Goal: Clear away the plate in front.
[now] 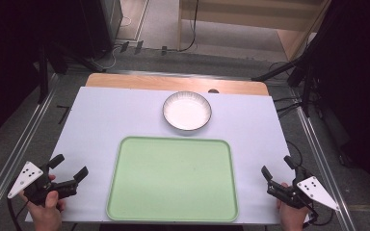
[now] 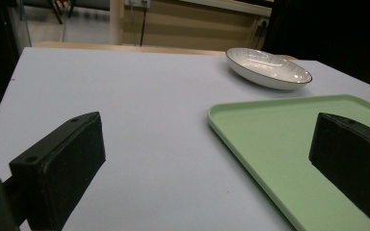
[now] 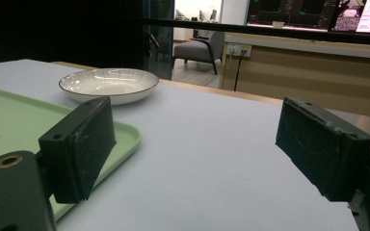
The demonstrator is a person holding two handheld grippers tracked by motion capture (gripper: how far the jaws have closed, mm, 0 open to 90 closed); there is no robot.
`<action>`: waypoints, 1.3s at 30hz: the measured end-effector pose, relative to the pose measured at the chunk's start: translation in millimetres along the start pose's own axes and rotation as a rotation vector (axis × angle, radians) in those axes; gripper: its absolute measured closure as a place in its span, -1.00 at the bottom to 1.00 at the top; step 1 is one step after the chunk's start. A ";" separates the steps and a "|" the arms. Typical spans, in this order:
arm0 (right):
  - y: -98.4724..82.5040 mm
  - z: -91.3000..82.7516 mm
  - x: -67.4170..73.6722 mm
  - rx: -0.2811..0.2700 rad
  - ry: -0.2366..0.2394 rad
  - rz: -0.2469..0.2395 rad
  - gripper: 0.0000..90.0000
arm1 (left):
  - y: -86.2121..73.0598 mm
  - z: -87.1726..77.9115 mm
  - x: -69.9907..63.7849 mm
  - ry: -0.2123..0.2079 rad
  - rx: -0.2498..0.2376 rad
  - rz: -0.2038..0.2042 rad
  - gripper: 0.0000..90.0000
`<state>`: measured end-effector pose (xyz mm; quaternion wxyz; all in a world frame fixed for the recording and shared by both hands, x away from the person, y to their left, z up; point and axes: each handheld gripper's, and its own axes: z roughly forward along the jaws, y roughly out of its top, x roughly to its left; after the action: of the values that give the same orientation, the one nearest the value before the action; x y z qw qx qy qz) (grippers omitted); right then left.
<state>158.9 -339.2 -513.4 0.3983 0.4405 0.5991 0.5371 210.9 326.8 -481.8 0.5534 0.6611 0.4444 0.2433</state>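
Note:
A pale green tray (image 1: 173, 179) lies empty at the front middle of the white table, also seen as the tray (image 2: 279, 139) and the tray (image 3: 9, 120). Behind it sits an empty white bowl (image 1: 187, 111) with a dark rim, seen again as the bowl (image 2: 268, 67) and the bowl (image 3: 109, 84). My left gripper (image 1: 69, 167) rests at the front left, left of the tray, open with nothing between its jaws. My right gripper (image 1: 278, 169) sits at the front right, right of the tray, also open and empty. A hand holds each one.
The white table top (image 1: 115, 115) covers a wooden board (image 1: 173, 83) showing at the far edge. Metal rails run along both sides. Dark stands and cables crowd the floor behind and to the right. A wooden counter (image 3: 308, 62) and a chair lie beyond.

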 end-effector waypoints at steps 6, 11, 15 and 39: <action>-0.1 -0.2 0.6 0.003 -0.004 -0.001 -0.68 | 3.4 6.0 -4.1 -0.010 0.033 0.015 -1.00; -0.2 -0.6 0.8 0.001 -0.007 -0.001 -0.68 | 9.4 15.1 -11.4 -0.019 0.052 0.037 -1.00; -0.2 -0.8 0.8 -0.001 -0.008 -0.001 -0.68 | 15.4 20.6 -15.4 -0.019 0.056 0.062 -1.00; -0.2 -0.9 0.4 -0.002 -0.008 0.003 -0.68 | 50.4 70.3 -41.2 -0.108 0.092 0.077 -1.00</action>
<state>157.9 -339.1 -513.6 0.4002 0.4430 0.5965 0.5365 264.1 255.6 -445.9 0.5358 0.7147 0.3988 0.2077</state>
